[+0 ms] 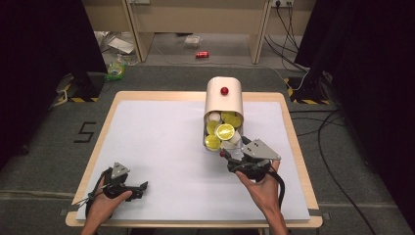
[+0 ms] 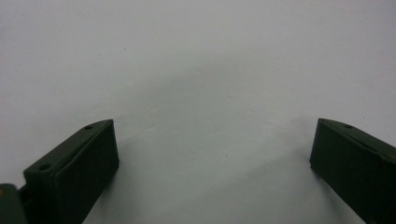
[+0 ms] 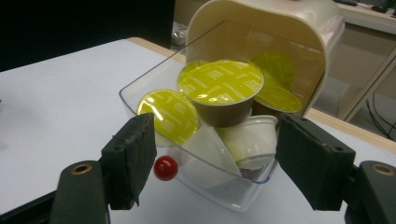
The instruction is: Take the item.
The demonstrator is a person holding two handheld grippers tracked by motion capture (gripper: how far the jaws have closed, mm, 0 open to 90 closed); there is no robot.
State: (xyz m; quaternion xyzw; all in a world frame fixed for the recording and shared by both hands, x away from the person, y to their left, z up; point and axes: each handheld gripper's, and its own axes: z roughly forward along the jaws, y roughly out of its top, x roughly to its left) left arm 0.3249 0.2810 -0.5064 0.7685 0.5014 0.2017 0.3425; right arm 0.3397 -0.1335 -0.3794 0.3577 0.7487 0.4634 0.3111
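Note:
A cream capsule dispenser (image 1: 224, 100) with a red knob on top (image 1: 224, 90) stands at the back middle of the table. Its clear drawer (image 1: 215, 131) (image 3: 224, 186) is pulled out toward me and holds several yellow-lidded capsules (image 3: 219, 86) and white ones (image 3: 250, 137). My right gripper (image 1: 232, 149) (image 3: 215, 154) is at the drawer's front end, open, with one jaw on each side of the drawer's corner and apart from it. The drawer's small red knob (image 3: 165, 168) sits just beside the left jaw. My left gripper (image 1: 142, 188) (image 2: 212, 149) rests open over the bare white mat (image 2: 201, 70) at the front left.
The white mat (image 1: 161, 142) covers a wooden table whose edge (image 1: 299, 161) runs close to my right hand. Beyond the table, on the floor, lie a red can (image 1: 201, 54), some litter (image 1: 116, 68) and cables (image 1: 323, 127). Dark curtains flank both sides.

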